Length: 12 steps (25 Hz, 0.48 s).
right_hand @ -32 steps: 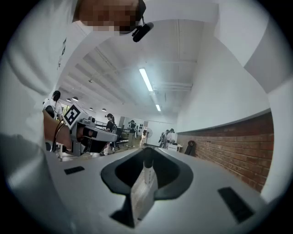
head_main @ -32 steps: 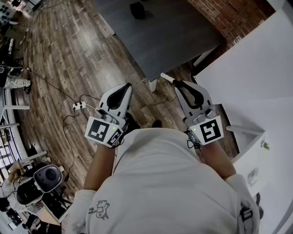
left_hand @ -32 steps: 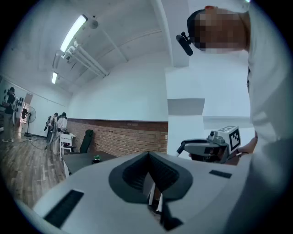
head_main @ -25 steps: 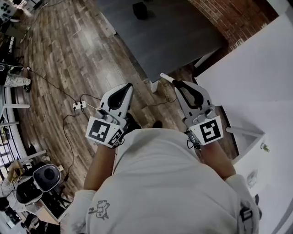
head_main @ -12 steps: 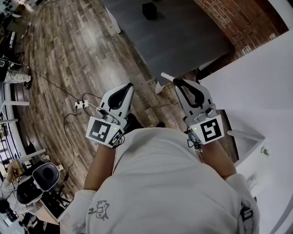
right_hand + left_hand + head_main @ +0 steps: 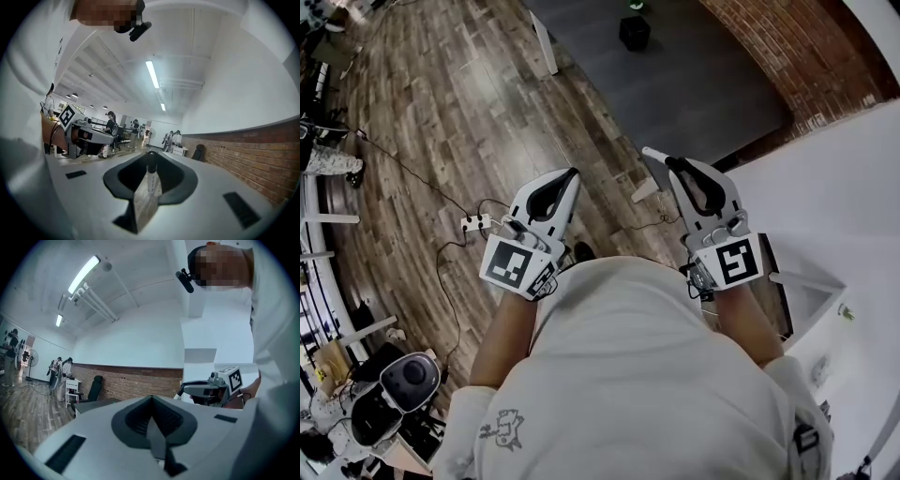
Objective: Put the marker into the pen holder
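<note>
Plank flooring (image 6: 441, 103) of streaky brown wood fills the left of the head view. A thin black cable runs across it to a white power strip (image 6: 474, 223). At the lower left edge sits a rounded grey and black device (image 6: 408, 375), cut off and too distorted to identify.

The left gripper (image 6: 566, 180) is smooth white plastic with black padded liners and a marker-printed cube at its base. Its own view shows the two jaws pressed together along a single seam, with nothing between them.

A soft white shirt (image 6: 628, 375) covers the lower middle and hides the person's hands and most of both forearms.

At the top, a matt dark grey table (image 6: 694, 84) carries a small dark block (image 6: 635, 33), too small to make out.

The right gripper (image 6: 673, 167) has the same build. Its jaws stand a little apart, clamped on the marker (image 6: 151, 178), a slim white barrel with a dark cap. In the head view the marker's white end pokes out to the upper left of the jaw tips.

To the right are a rough red brick wall (image 6: 806, 56) and a plain white surface (image 6: 825, 206), which the frame edge cuts off.
</note>
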Motion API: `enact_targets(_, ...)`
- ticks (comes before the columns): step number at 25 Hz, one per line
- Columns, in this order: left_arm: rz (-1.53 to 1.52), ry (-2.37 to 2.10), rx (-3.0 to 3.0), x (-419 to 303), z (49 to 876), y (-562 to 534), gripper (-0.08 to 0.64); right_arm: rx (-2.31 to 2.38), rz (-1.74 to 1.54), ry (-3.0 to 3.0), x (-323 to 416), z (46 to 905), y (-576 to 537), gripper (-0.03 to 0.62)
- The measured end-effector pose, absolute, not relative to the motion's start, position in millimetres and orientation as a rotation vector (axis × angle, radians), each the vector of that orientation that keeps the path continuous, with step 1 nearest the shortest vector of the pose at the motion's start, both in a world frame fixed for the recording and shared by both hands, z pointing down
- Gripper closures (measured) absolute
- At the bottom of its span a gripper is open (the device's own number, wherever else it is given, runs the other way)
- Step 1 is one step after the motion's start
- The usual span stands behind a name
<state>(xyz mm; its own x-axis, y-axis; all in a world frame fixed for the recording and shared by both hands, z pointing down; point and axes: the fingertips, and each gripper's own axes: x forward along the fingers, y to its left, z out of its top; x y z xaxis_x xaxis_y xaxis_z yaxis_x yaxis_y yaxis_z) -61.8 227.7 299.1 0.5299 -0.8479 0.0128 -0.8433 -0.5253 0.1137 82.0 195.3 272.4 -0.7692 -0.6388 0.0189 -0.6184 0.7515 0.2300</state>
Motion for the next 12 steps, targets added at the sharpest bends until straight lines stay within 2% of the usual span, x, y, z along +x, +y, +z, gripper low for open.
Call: enact_targets(12, -0.053, -1.466, 2.622, -142, 312, 211, 0.549, 1.051, -0.310, -2.811, 10, 269, 169, 0.522)
